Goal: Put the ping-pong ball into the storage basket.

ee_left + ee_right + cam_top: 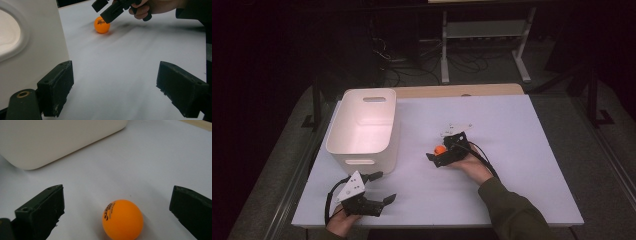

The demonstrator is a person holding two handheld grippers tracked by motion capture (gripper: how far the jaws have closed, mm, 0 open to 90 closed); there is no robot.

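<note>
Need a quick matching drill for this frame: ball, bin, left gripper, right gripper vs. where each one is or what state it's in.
Things:
1. ball
2. bin
3. left gripper
4. right gripper

States:
A. white, empty, standing on the table's left half
B. open, near the table's front edge, nothing between its jaws
C. orange, lying on the table
D. open, jaws either side of the ball

Pairs: 1-C, 2-A, 3-B, 4-D

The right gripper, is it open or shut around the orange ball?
Open. The right gripper has its jaws spread wide, and the orange ball lies on the table between them, touching neither.
</note>
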